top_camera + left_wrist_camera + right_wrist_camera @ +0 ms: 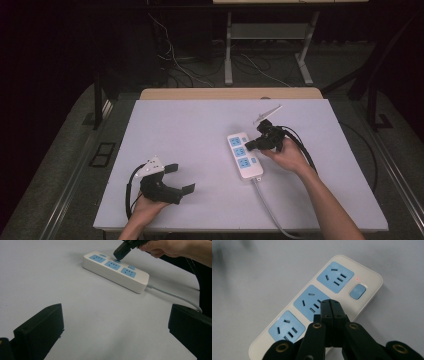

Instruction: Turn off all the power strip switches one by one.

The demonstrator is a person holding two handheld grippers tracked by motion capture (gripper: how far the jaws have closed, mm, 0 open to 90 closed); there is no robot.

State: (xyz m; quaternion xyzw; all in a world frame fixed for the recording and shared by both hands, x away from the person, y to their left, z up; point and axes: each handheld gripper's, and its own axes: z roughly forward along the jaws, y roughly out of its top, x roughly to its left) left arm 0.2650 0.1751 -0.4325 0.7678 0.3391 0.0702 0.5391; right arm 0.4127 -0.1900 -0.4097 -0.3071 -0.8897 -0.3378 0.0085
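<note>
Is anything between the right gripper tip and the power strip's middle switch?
Nothing visible. The right gripper, jaws shut, sits at the middle section of the power strip, right at its switch. The left gripper stands open, well off to the side on the table.

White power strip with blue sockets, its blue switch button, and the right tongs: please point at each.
White power strip with blue sockets (248, 171), high view, near end.
Blue switch button (357, 292), right gripper view, centre.
Right tongs (330, 305), right gripper view, shut tips.

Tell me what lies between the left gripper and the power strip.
Nothing: in the high view, bare white table separates the open left gripper from the power strip. The left gripper view shows the same bare stretch.
</note>
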